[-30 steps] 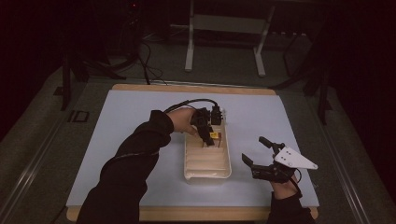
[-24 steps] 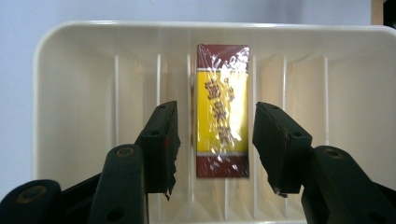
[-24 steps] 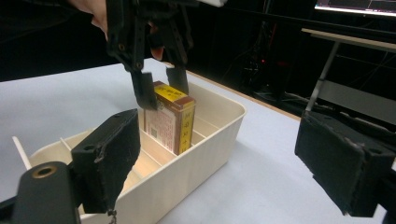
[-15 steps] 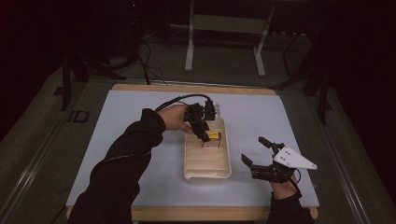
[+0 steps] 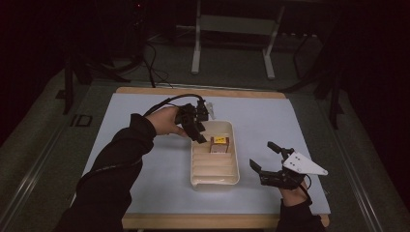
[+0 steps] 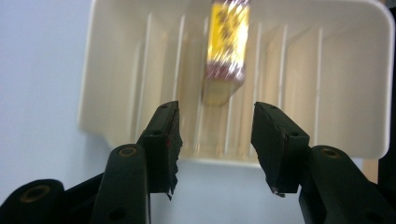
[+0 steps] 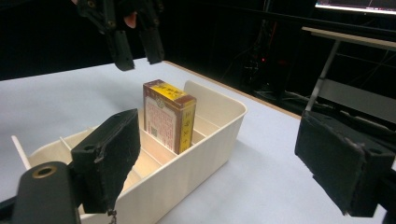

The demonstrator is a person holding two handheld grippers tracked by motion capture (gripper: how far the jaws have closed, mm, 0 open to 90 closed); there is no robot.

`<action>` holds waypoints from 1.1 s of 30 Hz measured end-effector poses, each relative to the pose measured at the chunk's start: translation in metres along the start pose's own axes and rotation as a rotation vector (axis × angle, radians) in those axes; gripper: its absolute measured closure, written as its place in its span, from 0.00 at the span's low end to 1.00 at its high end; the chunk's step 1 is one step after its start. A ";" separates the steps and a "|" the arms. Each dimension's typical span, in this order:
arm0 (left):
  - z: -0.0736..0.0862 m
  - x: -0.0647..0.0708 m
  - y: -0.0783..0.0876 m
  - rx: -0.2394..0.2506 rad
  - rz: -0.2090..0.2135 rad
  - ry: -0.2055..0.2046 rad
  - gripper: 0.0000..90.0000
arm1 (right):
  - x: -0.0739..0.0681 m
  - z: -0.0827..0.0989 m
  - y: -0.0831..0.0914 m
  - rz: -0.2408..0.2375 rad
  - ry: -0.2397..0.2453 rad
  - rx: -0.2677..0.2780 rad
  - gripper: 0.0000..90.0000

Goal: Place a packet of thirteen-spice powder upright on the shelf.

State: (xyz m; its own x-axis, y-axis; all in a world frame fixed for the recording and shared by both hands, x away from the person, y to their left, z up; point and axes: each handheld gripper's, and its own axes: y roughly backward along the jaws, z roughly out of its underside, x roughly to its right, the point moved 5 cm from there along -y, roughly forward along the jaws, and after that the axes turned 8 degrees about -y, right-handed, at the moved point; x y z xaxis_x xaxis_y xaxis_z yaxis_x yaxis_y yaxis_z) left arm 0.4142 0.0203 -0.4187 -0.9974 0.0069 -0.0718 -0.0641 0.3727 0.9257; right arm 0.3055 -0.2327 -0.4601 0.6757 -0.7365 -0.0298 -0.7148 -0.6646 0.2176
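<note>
Box (image 7: 169,114) upright in tray (image 7: 205,154), long axis vertical

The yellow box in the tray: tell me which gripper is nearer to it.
Left. The left gripper hangs just above the yellow box at the tray's far end; the right gripper sits on the mat beside the tray's near corner.

Upright box (image 5: 219,144) amid tray (image 5: 215,180) dividers — open table (image 5: 145,159) around

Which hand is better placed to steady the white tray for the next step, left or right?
Right. Its tongs sit low, open, beside the tray, nothing between them. The left tongs hang empty above the box standing inside the tray.
</note>
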 end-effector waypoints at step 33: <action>0.103 0.021 0.030 0.139 -0.236 0.366 0.01 | -0.001 0.002 -0.002 0.006 0.002 -0.014 0.16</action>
State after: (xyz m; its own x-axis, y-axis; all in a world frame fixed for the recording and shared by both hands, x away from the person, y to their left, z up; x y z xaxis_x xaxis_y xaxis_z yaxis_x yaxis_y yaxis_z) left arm 0.3948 0.1275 -0.4305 -0.9037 -0.4122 -0.1160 -0.3111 0.4460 0.8392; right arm 0.3061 -0.2311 -0.4624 0.6721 -0.7400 -0.0262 -0.7160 -0.6586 0.2315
